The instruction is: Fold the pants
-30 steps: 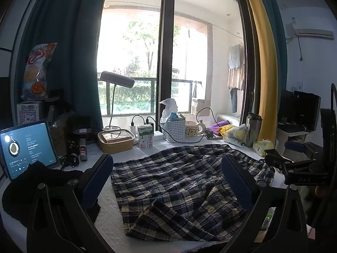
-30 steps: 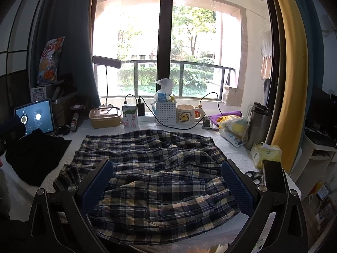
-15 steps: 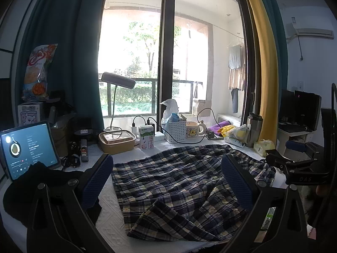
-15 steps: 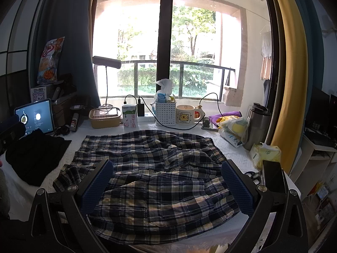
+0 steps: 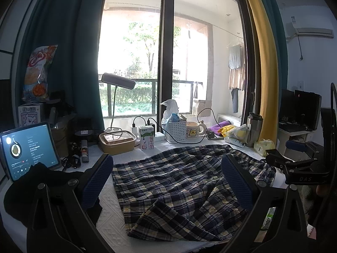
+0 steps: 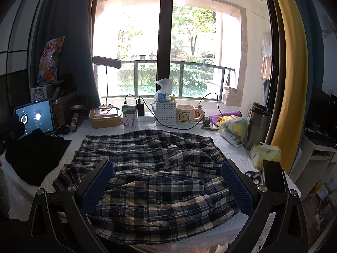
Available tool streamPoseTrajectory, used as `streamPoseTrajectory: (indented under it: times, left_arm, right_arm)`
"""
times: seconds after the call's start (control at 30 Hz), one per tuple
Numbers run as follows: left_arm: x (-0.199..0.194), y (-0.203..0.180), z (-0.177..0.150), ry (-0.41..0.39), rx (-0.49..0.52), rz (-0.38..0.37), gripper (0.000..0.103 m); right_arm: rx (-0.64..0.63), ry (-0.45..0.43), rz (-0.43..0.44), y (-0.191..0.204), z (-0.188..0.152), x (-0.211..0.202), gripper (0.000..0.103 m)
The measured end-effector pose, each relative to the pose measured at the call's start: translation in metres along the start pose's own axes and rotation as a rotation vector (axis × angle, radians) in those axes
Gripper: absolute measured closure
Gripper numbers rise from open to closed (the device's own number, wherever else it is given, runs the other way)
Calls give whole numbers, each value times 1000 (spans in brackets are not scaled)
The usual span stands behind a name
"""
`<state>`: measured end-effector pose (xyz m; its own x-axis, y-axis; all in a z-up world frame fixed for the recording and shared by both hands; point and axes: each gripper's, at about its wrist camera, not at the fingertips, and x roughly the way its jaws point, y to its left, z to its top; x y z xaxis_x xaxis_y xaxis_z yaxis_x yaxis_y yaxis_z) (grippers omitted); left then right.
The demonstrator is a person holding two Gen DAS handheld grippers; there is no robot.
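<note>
A: Left wrist view: your left claw (image 5: 166, 186) is wide open and holds nothing. If you grab only the top flap, the plaid pants (image 5: 179, 181) will bunch up.

B: Right claw (image 6: 166, 186) is wide open too. The pants lie rumpled on the white table cover (image 6: 236, 147), just past both claws.
</note>
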<state>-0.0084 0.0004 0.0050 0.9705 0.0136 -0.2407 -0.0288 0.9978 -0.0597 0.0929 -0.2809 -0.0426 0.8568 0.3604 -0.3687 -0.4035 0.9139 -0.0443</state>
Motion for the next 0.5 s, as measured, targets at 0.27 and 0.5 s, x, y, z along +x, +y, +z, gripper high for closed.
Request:
streamPoseTrajectory:
  times: [0.27, 0.5]
  left_arm:
    - [2, 3, 2, 11, 17, 10, 2]
    - [20, 1, 3, 38, 68, 40, 2]
  right_arm:
    - [2, 11, 5, -4, -2, 2, 0]
    - [-15, 40, 5, -7, -3, 23, 0]
